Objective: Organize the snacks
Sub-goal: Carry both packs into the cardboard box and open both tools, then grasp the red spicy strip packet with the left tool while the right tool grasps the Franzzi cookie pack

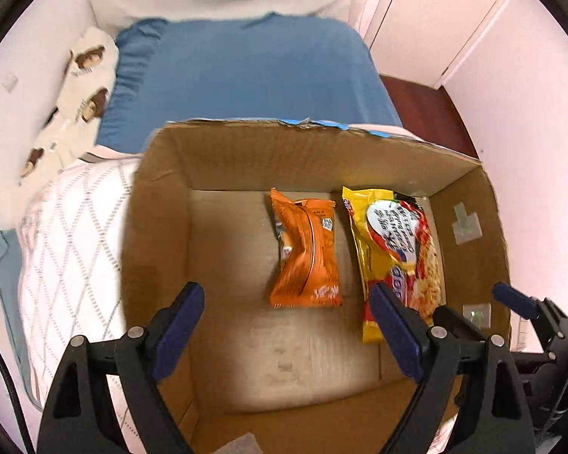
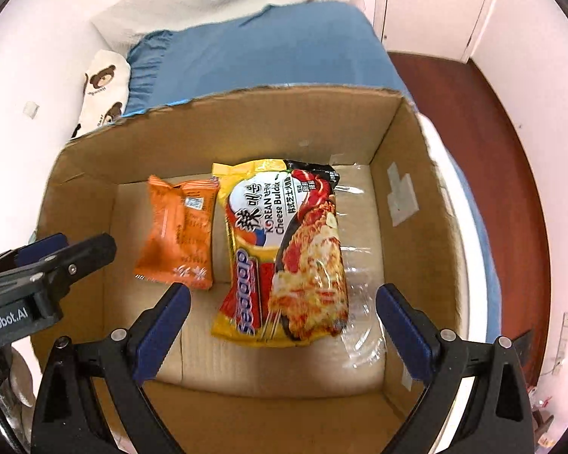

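Two packets are lying flat on the floor of the cardboard box [image 2: 223, 121], side by side and almost touching: the orange snack packet [image 2: 180, 236] toward the box's left wall and the yellow noodle packet [image 2: 284, 253] nearer the middle, with a clear plastic film [image 2: 359, 302] lying under and beside it toward the right wall. Both packets are running lengthwise away from the cameras, toward the far wall, so their long axes are sitting parallel to each other. Both tools are hanging above the box and pointing steeply down into it, and neither is holding anything. The right gripper [image 2: 284, 325] is standing wide, its jaws straddling the near end of the noodle packet from above without its pads touching it. The left gripper [image 1: 287, 325] is also standing wide and empty, with the orange packet lying straight ahead between the lines of its fingers and the noodle packet passing behind its right finger [image 1: 397, 333]. By my reading, each hand is nearest to its own packet, and both packets are already resting where sorted snacks belong. Any further snack, I judge, is lying outside these views, since no others are showing on the bed [image 1: 75, 227] around the box.
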Tool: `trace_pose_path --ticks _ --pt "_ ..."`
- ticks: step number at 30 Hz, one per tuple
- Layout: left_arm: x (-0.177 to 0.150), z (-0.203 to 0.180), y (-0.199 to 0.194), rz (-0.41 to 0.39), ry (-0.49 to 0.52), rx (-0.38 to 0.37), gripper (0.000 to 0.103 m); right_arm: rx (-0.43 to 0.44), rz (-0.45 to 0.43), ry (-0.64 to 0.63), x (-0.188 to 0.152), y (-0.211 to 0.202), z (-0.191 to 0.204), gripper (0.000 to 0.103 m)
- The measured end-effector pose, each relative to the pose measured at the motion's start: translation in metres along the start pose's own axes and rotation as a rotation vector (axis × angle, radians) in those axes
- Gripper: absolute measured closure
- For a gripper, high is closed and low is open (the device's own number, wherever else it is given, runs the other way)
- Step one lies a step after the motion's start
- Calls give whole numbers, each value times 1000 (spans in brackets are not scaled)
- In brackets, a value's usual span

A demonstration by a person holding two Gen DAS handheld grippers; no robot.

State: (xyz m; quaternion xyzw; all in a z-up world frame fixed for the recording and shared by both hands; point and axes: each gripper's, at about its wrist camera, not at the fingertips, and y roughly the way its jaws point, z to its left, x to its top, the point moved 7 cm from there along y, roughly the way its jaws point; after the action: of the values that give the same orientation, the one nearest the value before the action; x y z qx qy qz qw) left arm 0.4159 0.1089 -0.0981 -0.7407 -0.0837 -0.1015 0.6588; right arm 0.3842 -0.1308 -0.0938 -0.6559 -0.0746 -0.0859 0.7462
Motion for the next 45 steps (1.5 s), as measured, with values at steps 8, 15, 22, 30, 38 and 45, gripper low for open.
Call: trace_pose_path --ticks 8,15,22,30,38,45 --pt "-34 -11 -66 -124 10 -16 14 34 -114 0 -27 -63 19 3" --pt "-77 -25 -113 -199 22 -35 14 95 -179 29 -59 -99 23 3" --pt "-173 -41 -78 -44 75 -21 14 140 -154 71 -118 -89 -2 26" --pt "-271 -68 42 253 161 -32 14 100 18 233 -212 -27 -72 26" --pt "-297 -77 108 379 163 -34 41 35 106 219 -236 30 -86 26" --pt "-296 -28 92 332 1 14 51 59 194 155 -240 77 -71 44"
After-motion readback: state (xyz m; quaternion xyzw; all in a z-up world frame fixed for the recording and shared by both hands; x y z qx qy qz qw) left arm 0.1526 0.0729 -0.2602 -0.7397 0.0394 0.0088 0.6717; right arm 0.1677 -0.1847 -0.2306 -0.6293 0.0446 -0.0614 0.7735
